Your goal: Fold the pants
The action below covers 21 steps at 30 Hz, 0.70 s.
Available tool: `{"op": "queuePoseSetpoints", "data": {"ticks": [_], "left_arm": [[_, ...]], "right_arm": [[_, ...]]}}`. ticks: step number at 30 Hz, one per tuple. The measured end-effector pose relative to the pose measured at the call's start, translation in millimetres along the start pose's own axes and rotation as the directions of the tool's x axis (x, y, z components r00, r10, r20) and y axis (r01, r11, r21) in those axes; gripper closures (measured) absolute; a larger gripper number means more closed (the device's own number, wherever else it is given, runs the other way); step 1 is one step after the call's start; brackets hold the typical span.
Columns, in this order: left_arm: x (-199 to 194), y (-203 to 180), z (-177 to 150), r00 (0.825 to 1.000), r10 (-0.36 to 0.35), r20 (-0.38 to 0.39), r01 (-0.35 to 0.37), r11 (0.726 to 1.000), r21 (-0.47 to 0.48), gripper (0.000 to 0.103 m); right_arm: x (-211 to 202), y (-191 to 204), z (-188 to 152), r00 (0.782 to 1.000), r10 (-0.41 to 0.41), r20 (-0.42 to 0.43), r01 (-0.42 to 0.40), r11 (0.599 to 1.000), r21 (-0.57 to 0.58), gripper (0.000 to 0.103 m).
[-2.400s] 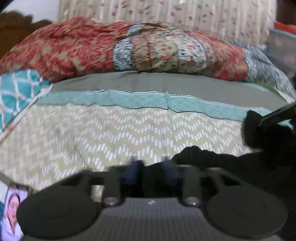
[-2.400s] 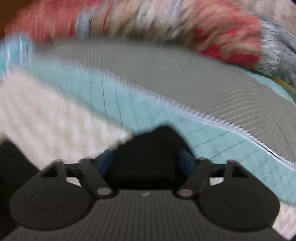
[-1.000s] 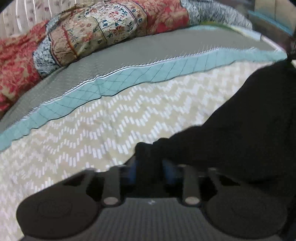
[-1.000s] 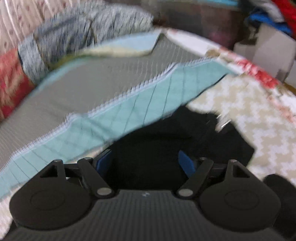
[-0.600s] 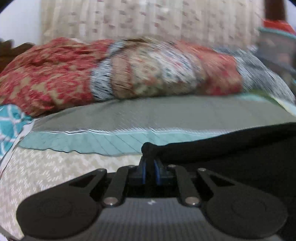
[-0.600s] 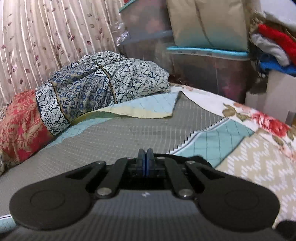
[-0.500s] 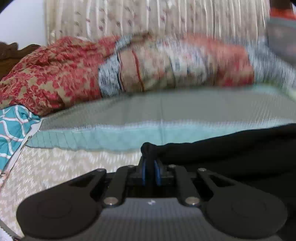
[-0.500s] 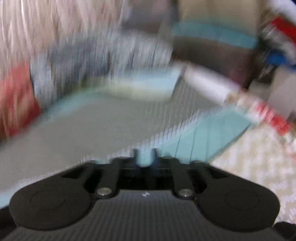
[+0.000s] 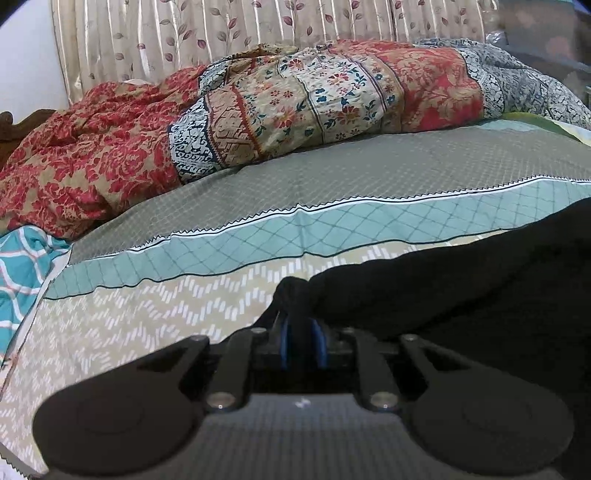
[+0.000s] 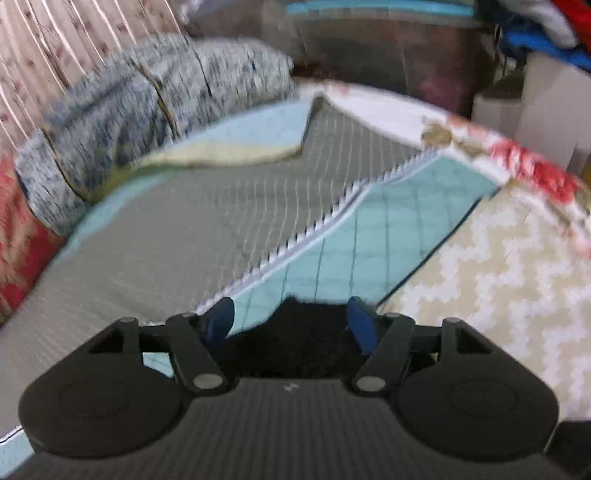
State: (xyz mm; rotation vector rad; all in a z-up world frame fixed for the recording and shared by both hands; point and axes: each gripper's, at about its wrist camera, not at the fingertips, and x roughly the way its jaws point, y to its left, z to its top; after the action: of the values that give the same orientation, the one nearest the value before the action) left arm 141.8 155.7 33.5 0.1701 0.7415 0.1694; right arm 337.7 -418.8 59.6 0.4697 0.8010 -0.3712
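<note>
Left wrist view, nearest: left hand-held gripper [image 9: 301, 341], blue pads [image 9: 283, 343] drawn close with a bunched corner of the black pants [image 9: 461, 280] clamped between them. The cloth runs from the pinch off to the right as a dark sheet lying across the bed [image 9: 155, 317]. Whether the sheet rests fully on the bedspread or hangs a little above it, cannot tell.

Right wrist view, nearest (picture motion-blurred): right hand-held gripper [image 10: 291, 323], blue fingers [image 10: 221, 319] spread wide. A hump of the black pants [image 10: 295, 332] sits in the gap. Contact with either pad not resolvable; reads as released, nothing clamped.

Mid distance: bedspread bands, beige zigzag nearest, then teal stripe [image 9: 332, 232], then grey panel.

Far: rumpled patterned quilt [image 9: 258, 110] along the far side of the bed, curtain [image 9: 221, 33] behind it. In the right view, storage bins [image 10: 369, 44] beyond the bed corner.

Judgement on step: one end of a fold is being set down. Right side of the garment appears let go, left side yet to be released.

Next move calls for: lower the left corner so its edge lines up with the layer beneath, part the fingers there, then draw both grippers clear without dragging cloth. Smoothing may be needed; the bunched corner looks likely to leave a ridge.
</note>
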Motion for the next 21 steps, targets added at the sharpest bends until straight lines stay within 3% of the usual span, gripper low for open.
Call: {"op": "queuePoseSetpoints", "data": {"ticks": [3,5,6,7,10,14,17,21], "left_arm": [[-6.2,-3.5,0.6,1.000,0.009,0.007,-0.009,1.000,0.018,0.088],[-12.6,-6.8,1.9,1.000,0.005,0.016,-0.005,0.999,0.039,0.088],[-16.1,-8.0,2.3,1.000,0.009,0.024,-0.010,0.999,0.046,0.088],[-20.4,-8.9,2.7,0.999,0.015,0.034,-0.017,0.999,0.048,0.088],[-35.9,-4.6,6.3,0.998,0.021,0.066,-0.023,1.000,0.019,0.090],[-64.7,5.8,10.5,0.994,-0.004,0.113,0.010,0.998,-0.054,0.092],[-94.3,8.6,7.7,0.986,-0.018,0.166,0.031,0.997,-0.074,0.092],[-139.6,8.4,-11.3,0.970,-0.070,0.233,0.087,0.994,-0.065,0.092]], "right_arm": [[15.9,14.4,-16.6,0.999,-0.040,-0.006,0.040,0.998,-0.039,0.038],[23.9,31.4,-28.7,0.992,-0.123,0.031,0.126,0.976,-0.176,0.070],[23.5,35.3,-30.4,0.993,-0.111,0.039,0.116,0.971,-0.208,0.082],[20.6,35.4,-28.3,0.996,-0.087,0.029,0.091,0.978,-0.189,0.087],[-4.9,24.3,-12.9,0.995,-0.030,0.093,0.041,0.992,-0.119,0.089],[-59.6,-8.5,7.0,0.979,0.091,0.183,-0.097,0.995,0.023,0.089],[-103.0,-48.0,15.6,0.948,0.194,0.253,-0.236,0.961,0.145,0.089],[-152.6,-101.1,1.6,0.915,0.253,0.315,-0.337,0.908,0.248,0.089]]}}
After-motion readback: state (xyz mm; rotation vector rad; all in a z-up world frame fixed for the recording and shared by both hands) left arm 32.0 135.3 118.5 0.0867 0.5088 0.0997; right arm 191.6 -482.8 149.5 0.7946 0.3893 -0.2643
